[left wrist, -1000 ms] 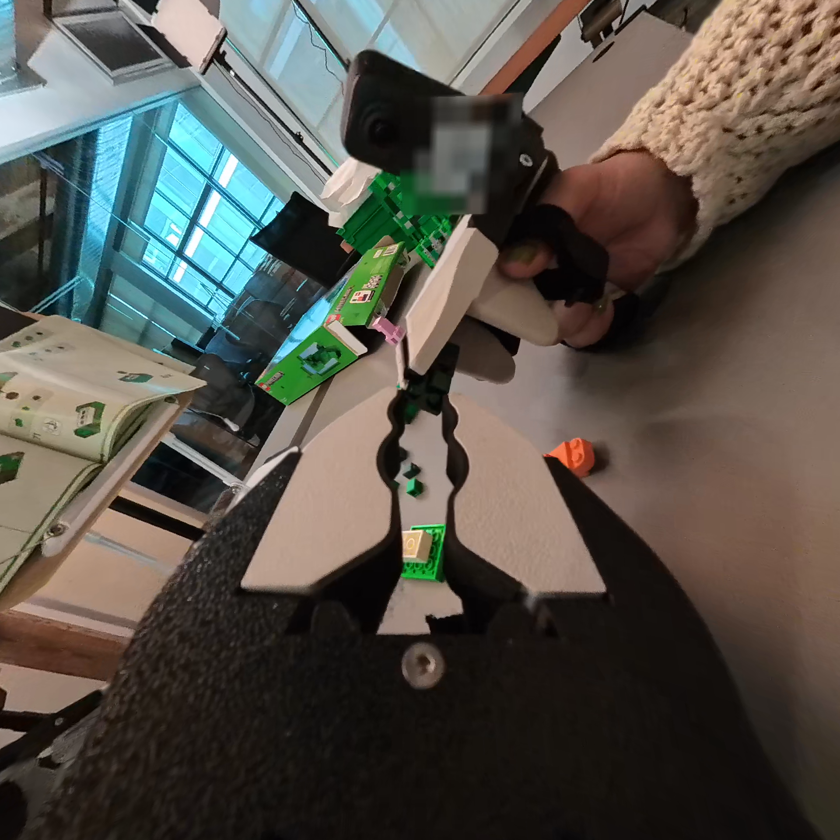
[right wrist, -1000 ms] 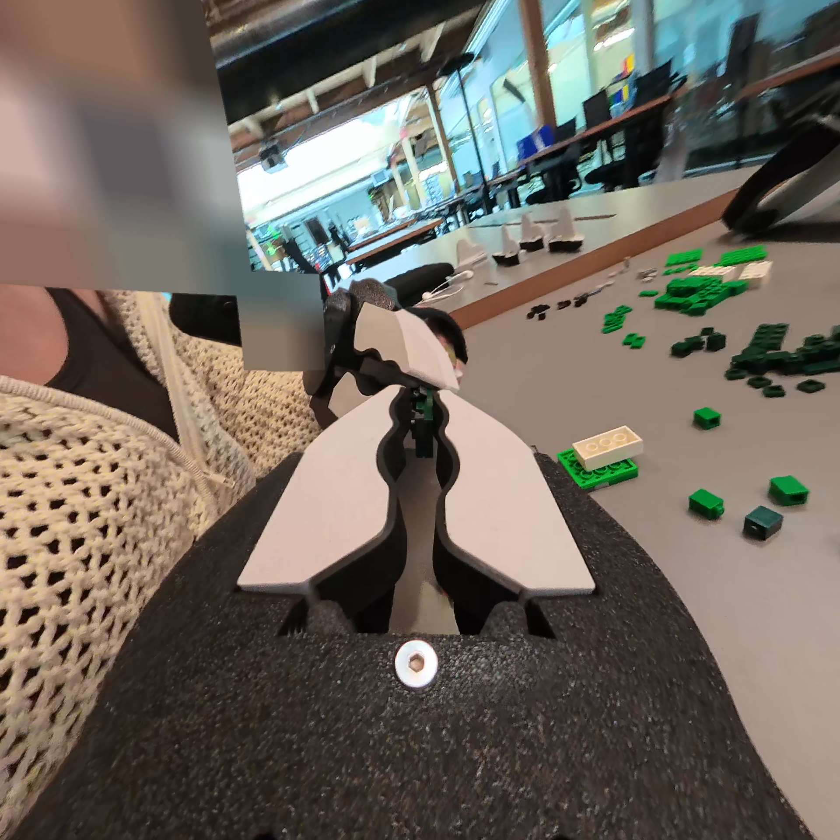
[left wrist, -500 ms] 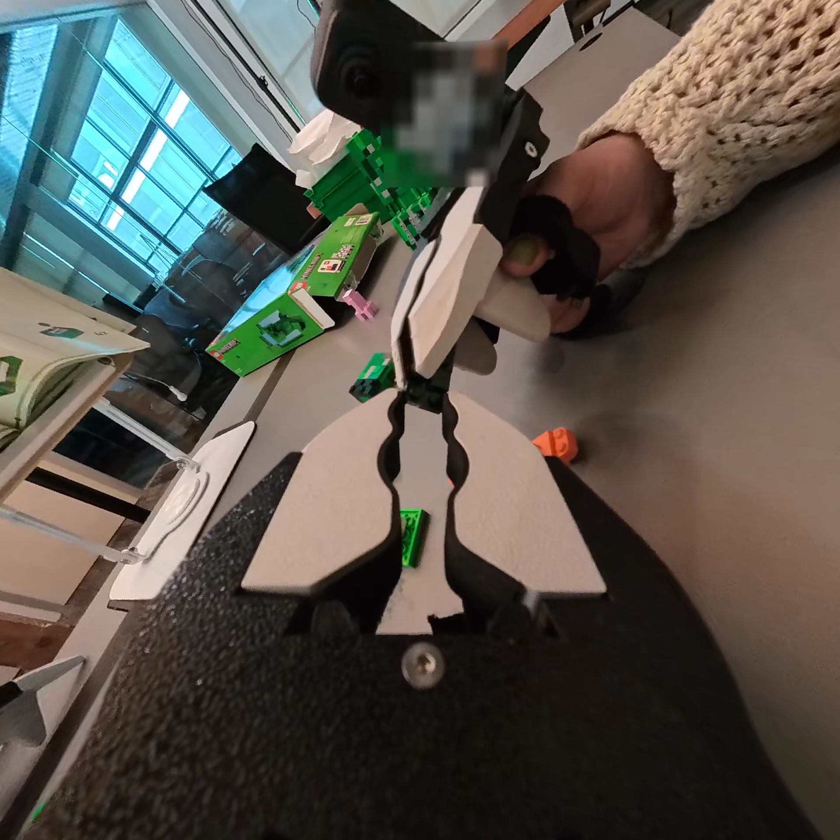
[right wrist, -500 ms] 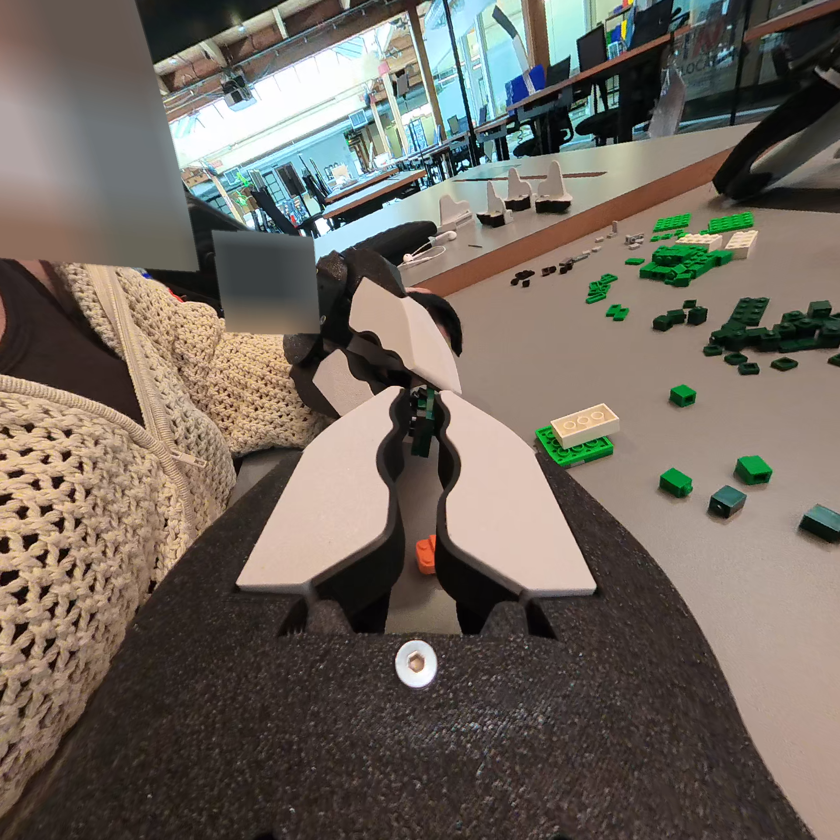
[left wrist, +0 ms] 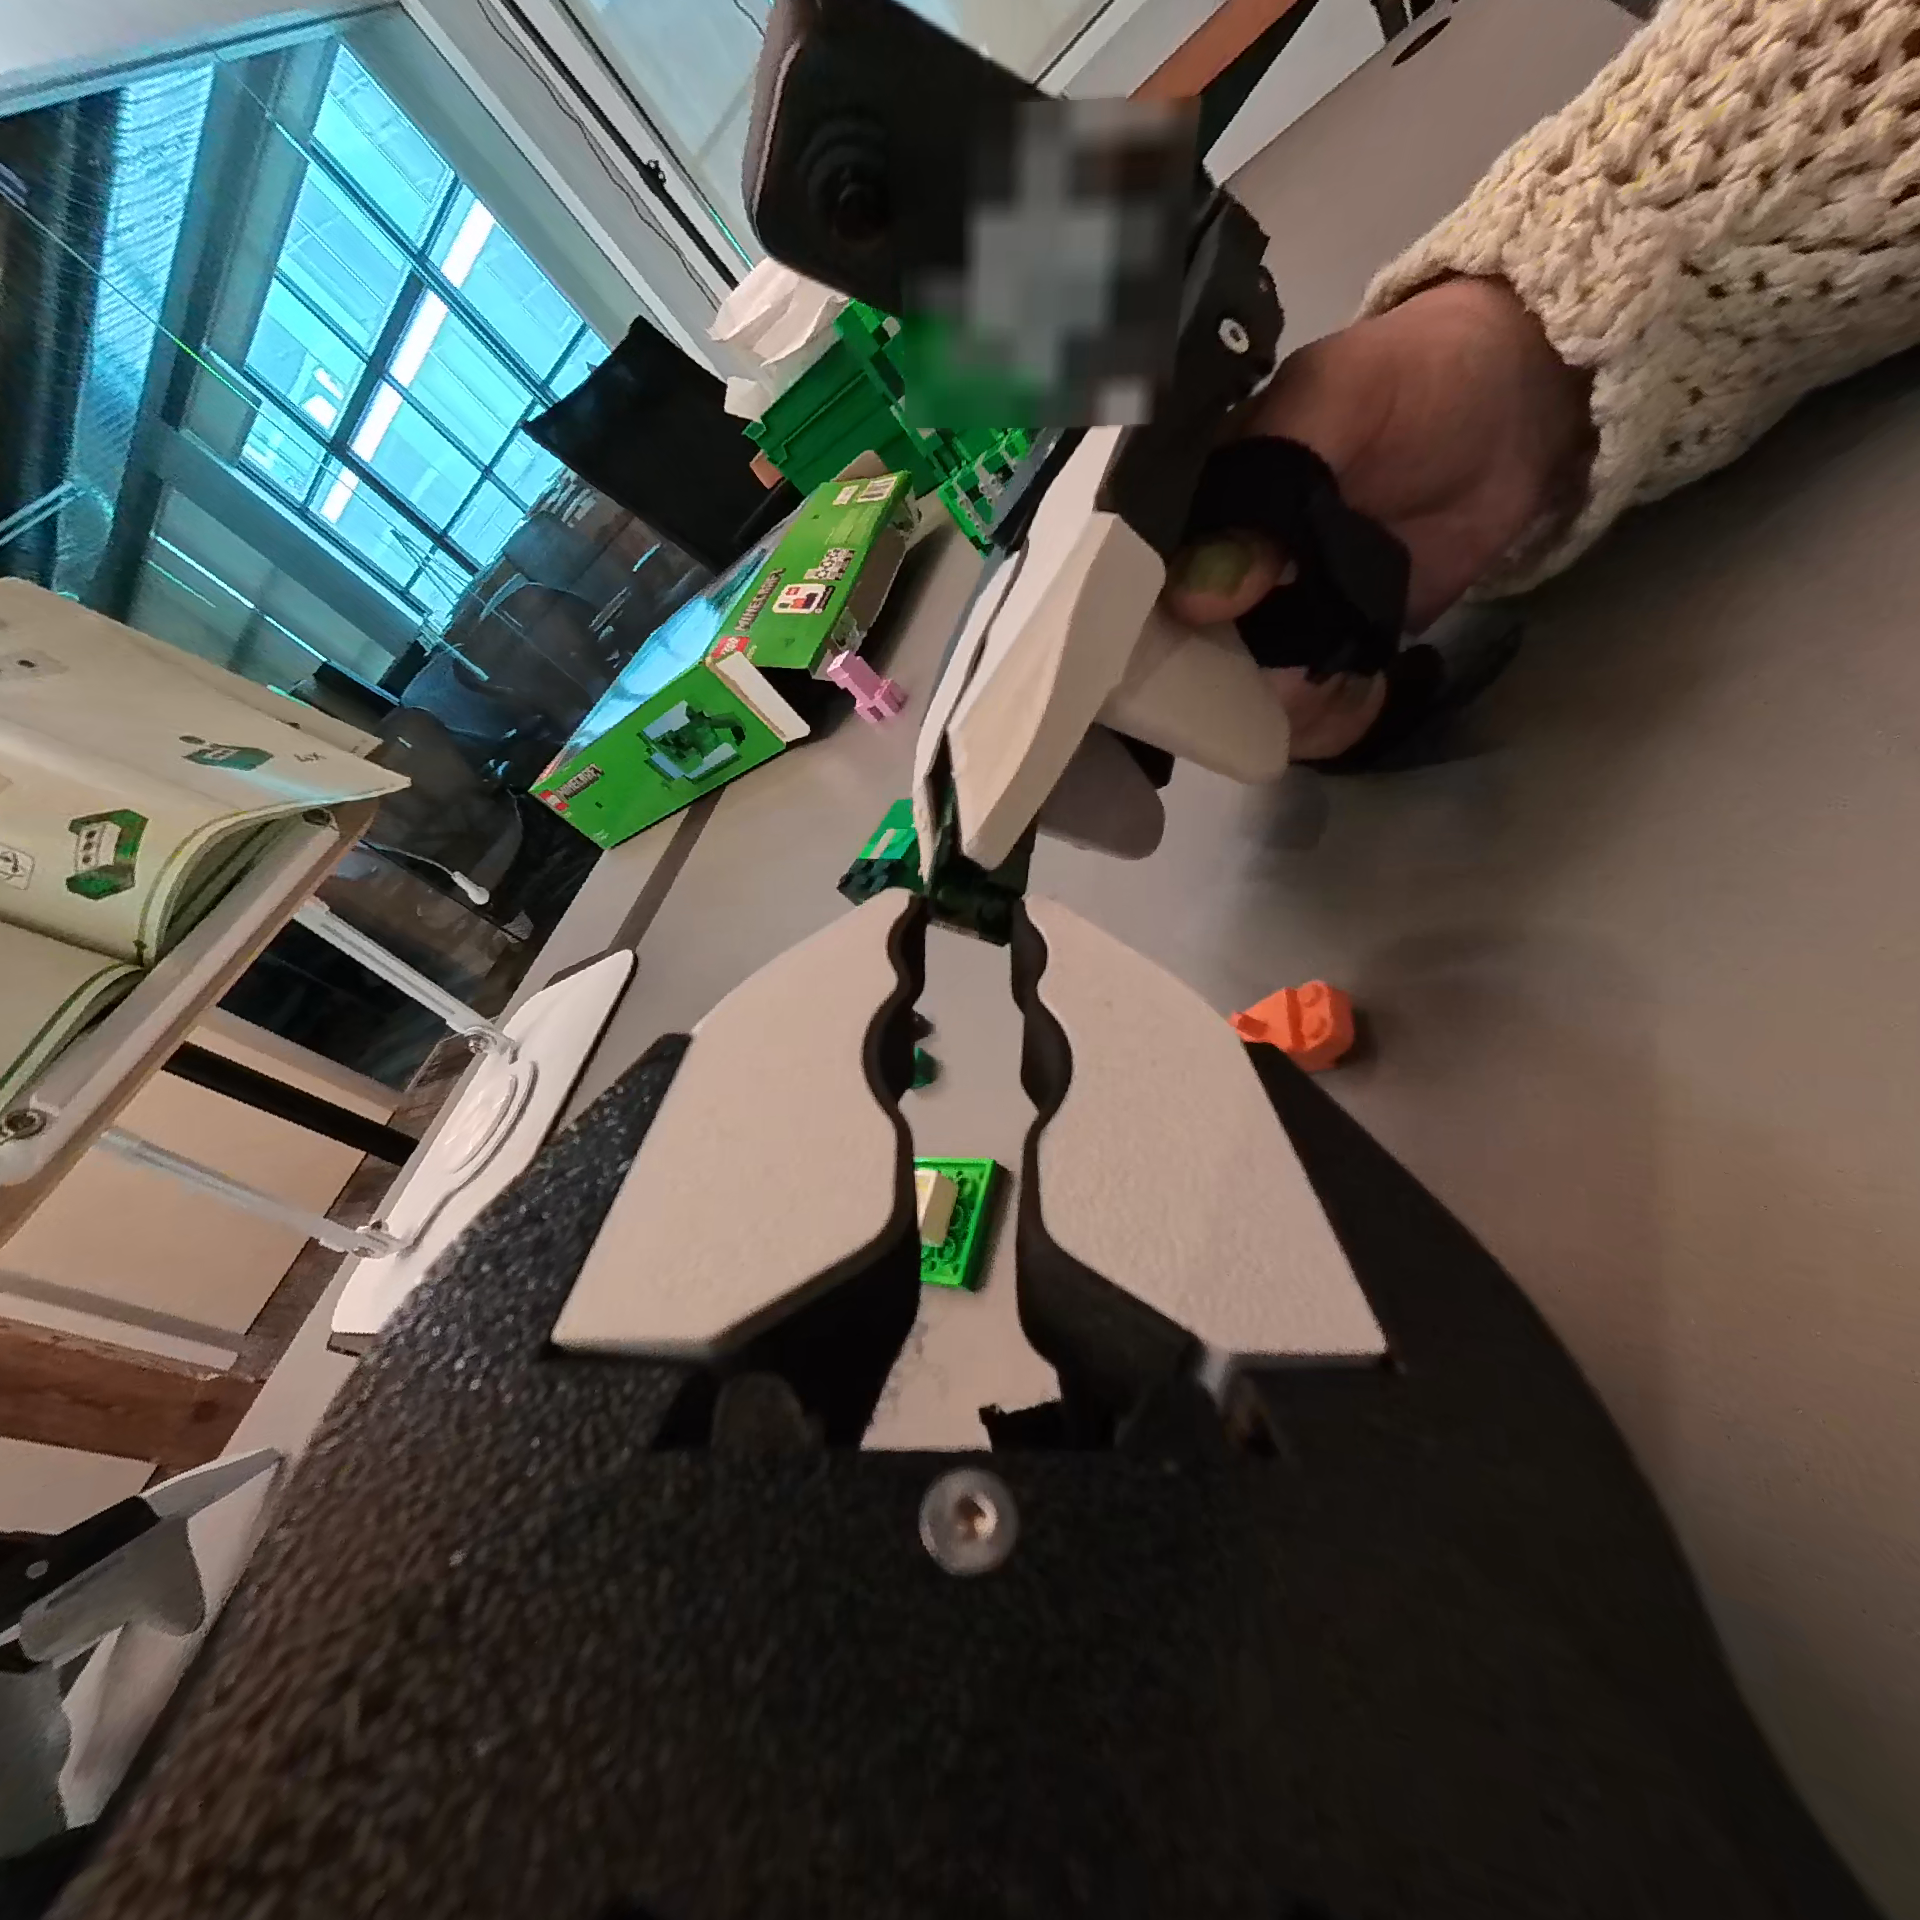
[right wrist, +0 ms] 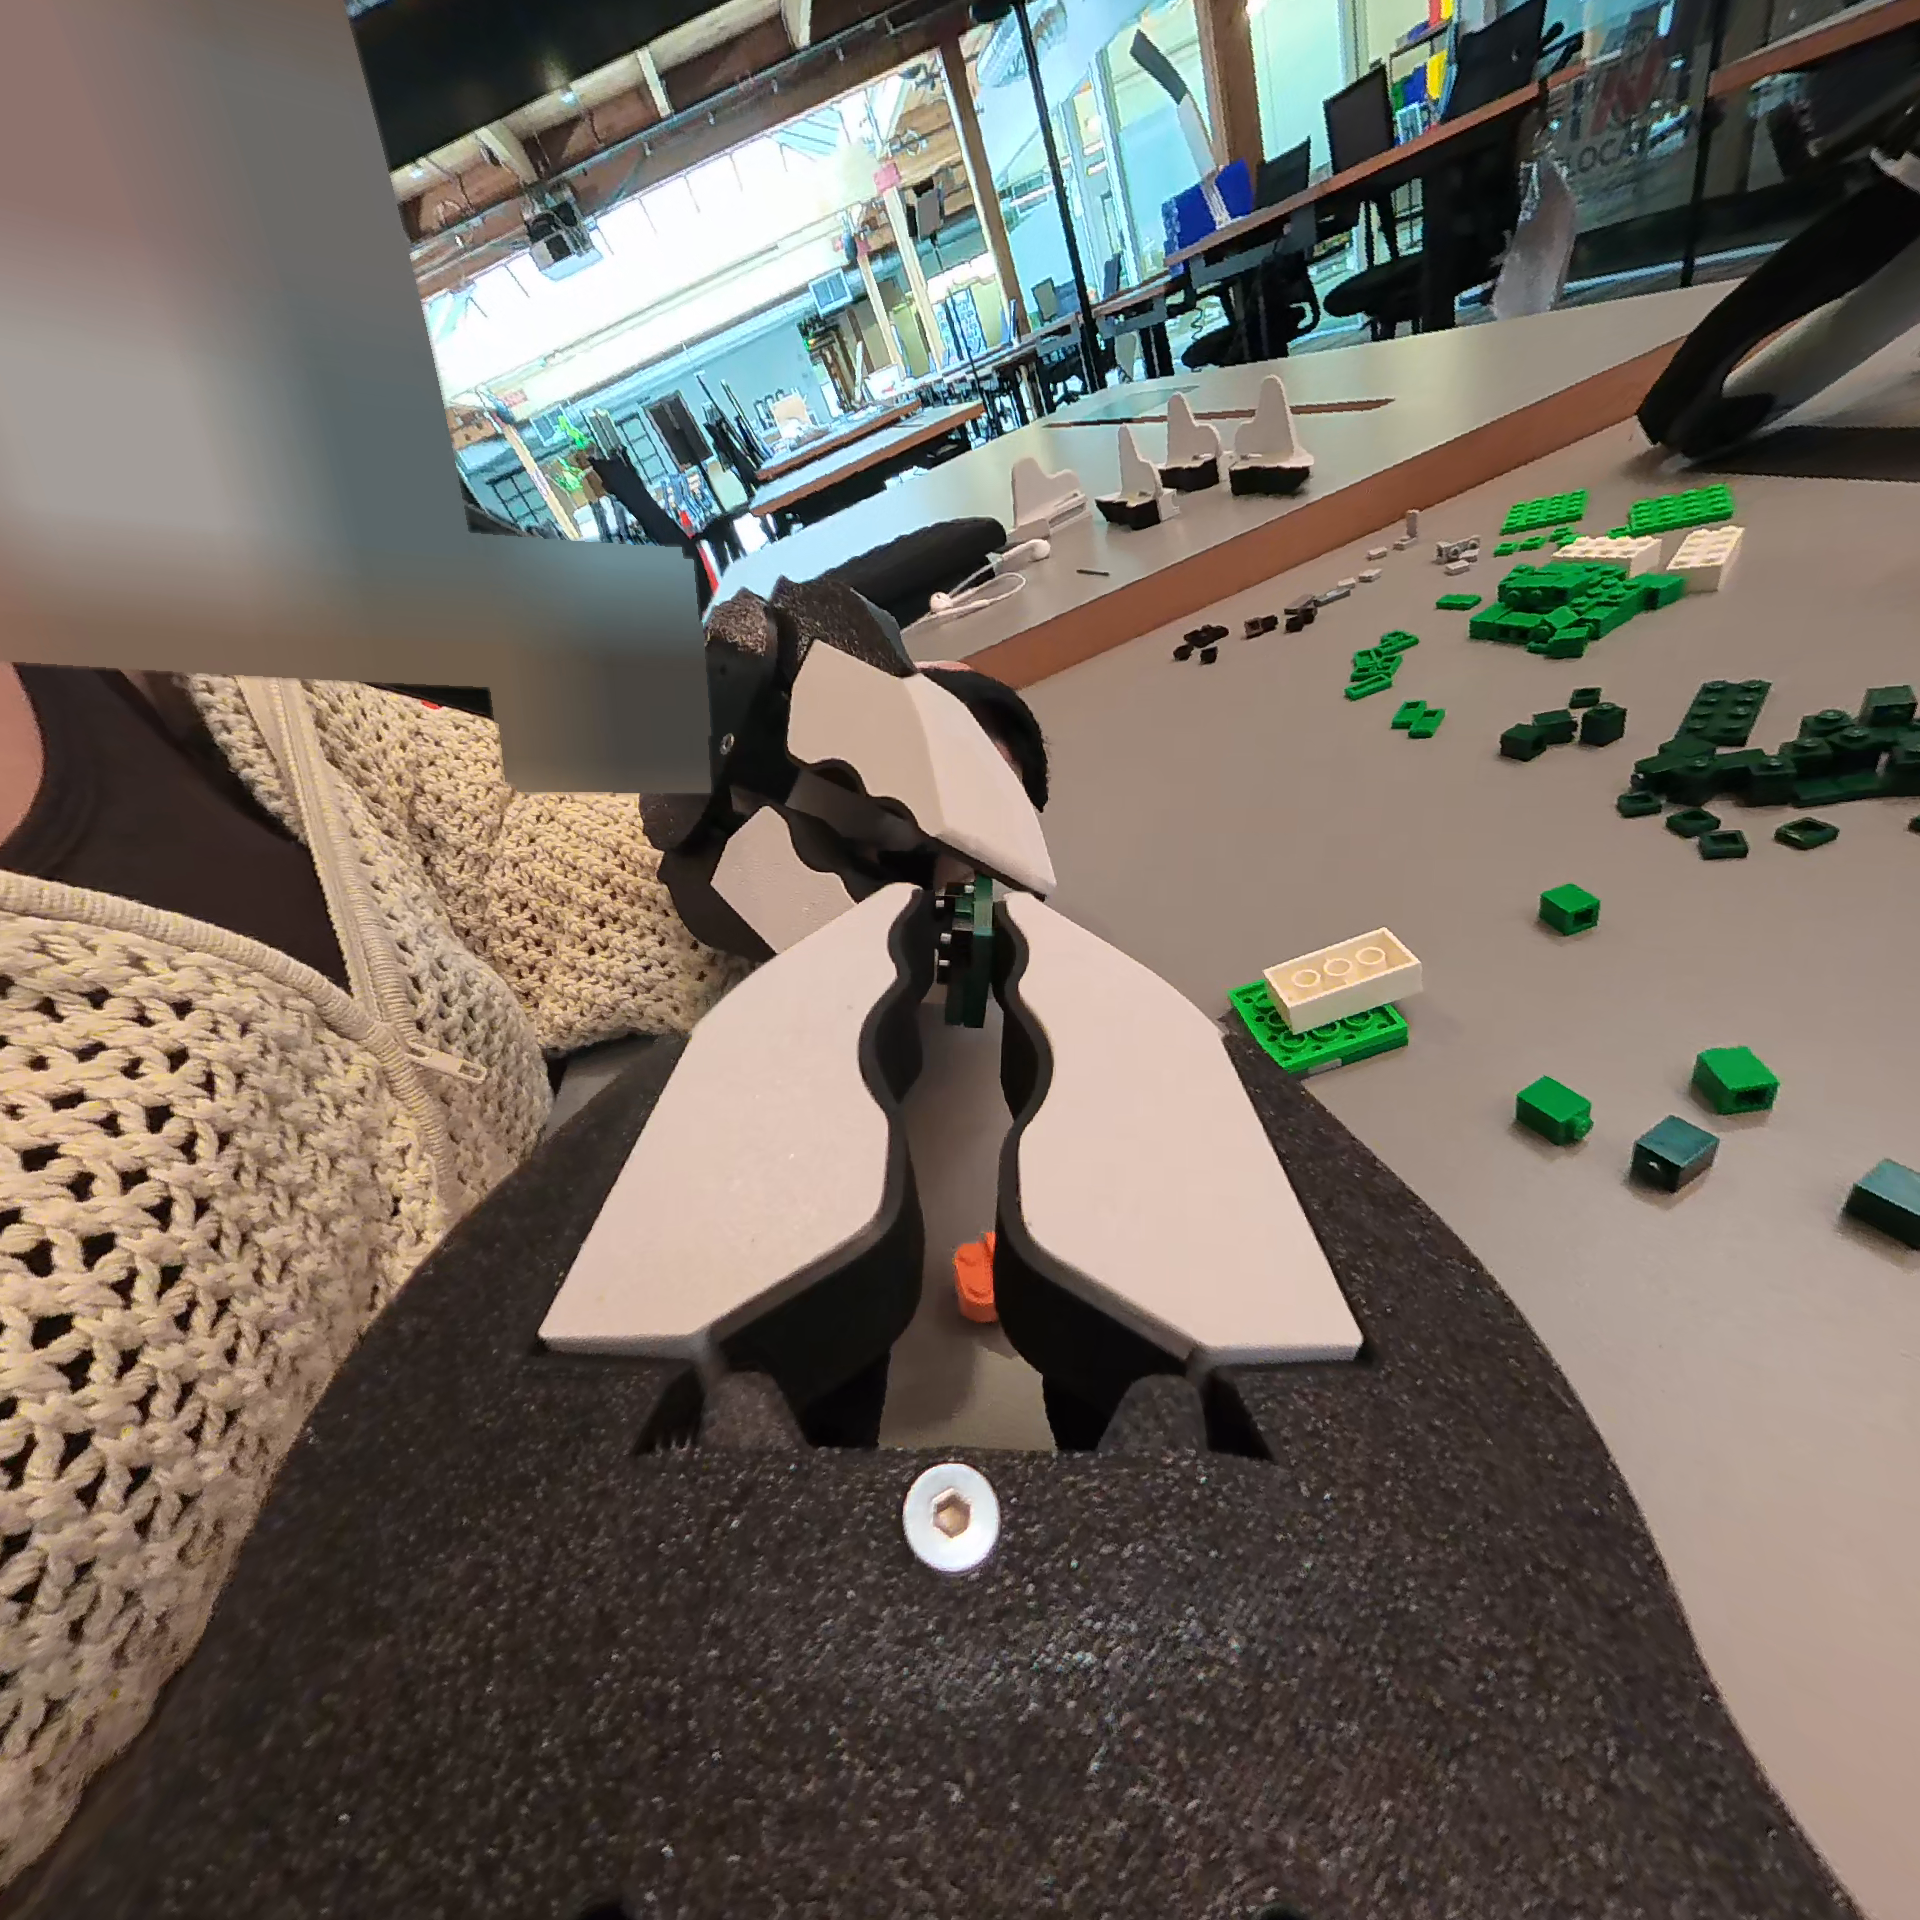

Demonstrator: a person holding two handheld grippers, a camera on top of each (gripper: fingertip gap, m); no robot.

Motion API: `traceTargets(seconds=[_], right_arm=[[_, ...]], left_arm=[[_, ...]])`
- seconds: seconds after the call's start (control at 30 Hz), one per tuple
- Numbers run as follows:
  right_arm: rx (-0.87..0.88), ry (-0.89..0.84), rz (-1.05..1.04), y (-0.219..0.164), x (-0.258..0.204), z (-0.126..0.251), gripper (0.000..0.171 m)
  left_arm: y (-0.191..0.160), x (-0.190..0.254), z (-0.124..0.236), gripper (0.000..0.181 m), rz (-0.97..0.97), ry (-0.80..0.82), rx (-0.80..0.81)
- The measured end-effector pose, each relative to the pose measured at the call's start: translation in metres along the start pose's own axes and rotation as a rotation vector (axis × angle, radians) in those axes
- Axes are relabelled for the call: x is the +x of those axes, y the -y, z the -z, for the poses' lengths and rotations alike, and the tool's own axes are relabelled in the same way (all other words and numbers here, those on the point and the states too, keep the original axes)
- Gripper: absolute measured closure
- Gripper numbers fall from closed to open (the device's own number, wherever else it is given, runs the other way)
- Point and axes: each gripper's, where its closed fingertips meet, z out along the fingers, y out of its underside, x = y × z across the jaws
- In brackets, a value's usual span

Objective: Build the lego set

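My left gripper [left wrist: 966,920] and my right gripper [right wrist: 961,914] meet tip to tip above the grey table [left wrist: 1558,1143]. Both are shut on one small dark green lego assembly [left wrist: 971,902], which in the right wrist view shows as a dark green plate [right wrist: 971,961] with black studs on its left. The right gripper [left wrist: 935,821] comes down from above in the left wrist view, held by a hand in a knit sleeve. The left gripper [right wrist: 940,857] faces me in the right wrist view. How the pieces join between the tips is hidden.
On the table lie a bright green plate with a white brick [right wrist: 1330,997] [left wrist: 951,1221] and an orange piece [left wrist: 1299,1023] [right wrist: 975,1273]. Loose green bricks [right wrist: 1558,613] and dark green bricks [right wrist: 1818,748] lie farther right. A green box [left wrist: 717,675], a pink figure [left wrist: 862,686] and an open instruction booklet [left wrist: 114,831] stand beyond. Less than 4 cm separates the two grippers' tips.
Both grippers stayed shut on the dark green assembly while the pair tilted and shifted. The orange piece came into view between my right fingers; the booklet swung out of and back into the left view.
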Motion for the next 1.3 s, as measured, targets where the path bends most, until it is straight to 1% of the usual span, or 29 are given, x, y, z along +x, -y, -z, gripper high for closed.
traceTargets(seconds=[0.37, 0.5, 0.63, 0.73, 0.8, 0.87, 0.93, 0.97, 1.1, 1.2, 1.3], right_arm=[[0.053, -0.023, -0.009, 0.004, -0.001, -0.001, 0.163], [0.052, -0.058, 0.018, 0.004, 0.000, -0.002, 0.163], [0.048, -0.053, 0.006, 0.003, 0.001, -0.002, 0.163], [0.048, -0.018, -0.030, 0.004, 0.000, -0.002, 0.163], [0.062, -0.001, -0.038, 0.005, 0.000, 0.000, 0.163], [0.080, -0.020, 0.022, 0.009, 0.001, 0.003, 0.141], [0.052, -0.066, 0.136, 0.009, 0.006, 0.009, 0.132], [0.015, -0.093, 0.208, 0.006, 0.009, 0.012, 0.130], [-0.163, -0.134, 0.487, -0.011, 0.011, 0.016, 0.129], [-0.284, -0.153, 0.605, -0.023, 0.014, 0.015, 0.131], [-0.359, -0.159, 0.699, -0.032, 0.015, 0.014, 0.137]], left_arm=[[0.003, -0.004, 0.001, 0.166, -0.031, 0.050, -0.009], [0.002, -0.005, 0.002, 0.166, -0.052, 0.064, -0.021], [0.002, -0.005, 0.002, 0.166, -0.062, 0.065, -0.024], [0.001, -0.004, 0.002, 0.166, -0.035, 0.045, -0.012], [0.002, -0.003, 0.001, 0.166, 0.015, 0.020, 0.001], [-0.004, -0.003, -0.001, 0.166, 0.046, 0.000, -0.027], [-0.011, -0.001, -0.003, 0.166, 0.084, -0.038, -0.057], [-0.015, 0.001, -0.003, 0.166, 0.116, -0.067, -0.069], [-0.026, 0.014, -0.006, 0.166, 0.289, -0.224, -0.107], [-0.029, 0.023, -0.007, 0.166, 0.386, -0.309, -0.123], [-0.030, 0.025, -0.007, 0.166, 0.403, -0.336, -0.130]])
